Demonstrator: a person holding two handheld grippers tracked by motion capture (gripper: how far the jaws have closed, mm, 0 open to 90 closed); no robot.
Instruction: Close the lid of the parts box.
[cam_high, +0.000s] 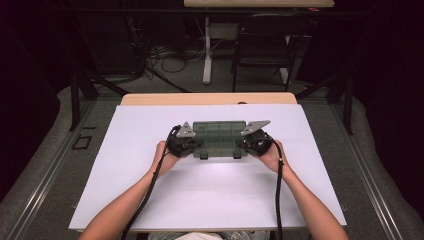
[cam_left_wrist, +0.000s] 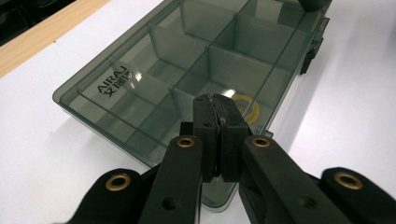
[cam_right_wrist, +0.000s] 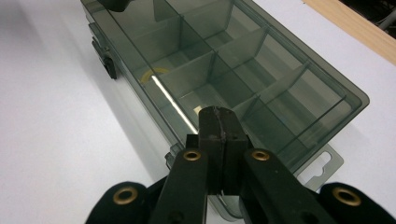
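Two forearms are coming in from the near edge of the white surface (cam_high: 150, 200), each hand carrying a hand-held gripper with a black cable trailing back toward the person. Left hand-held gripper (cam_high: 186, 143) is sitting at the left end of a smoky, see-through compartment box (cam_high: 218, 137); right hand-held gripper (cam_high: 251, 141) is sitting at its right end.

Left gripper view: the jaws of the left hand-held gripper (cam_left_wrist: 218, 105) are pressing flat together, nothing showing between them, their tips lying over the near end of the compartment box (cam_left_wrist: 154, 60). Whether they are touching the lid cannot be told. Lid lettering (cam_left_wrist: 112, 81) is reading "AIRAJ". A yellow ring (cam_left_wrist: 252, 109) is showing through the plastic just past the tips.

Right gripper view: the jaws of the right hand-held gripper (cam_right_wrist: 218, 116) are likewise closed on each other, empty, tips over the other end of the compartment box (cam_right_wrist: 261, 60). A clear hang tab (cam_right_wrist: 327, 165) is sticking out at that end. Black latches (cam_right_wrist: 108, 63) are sitting along one long side.

Box is lying about midway across the surface, nearer the far edge, lid down, dividers visible inside. Beyond the far edge, a dark chair (cam_high: 265, 42) is standing on the floor.
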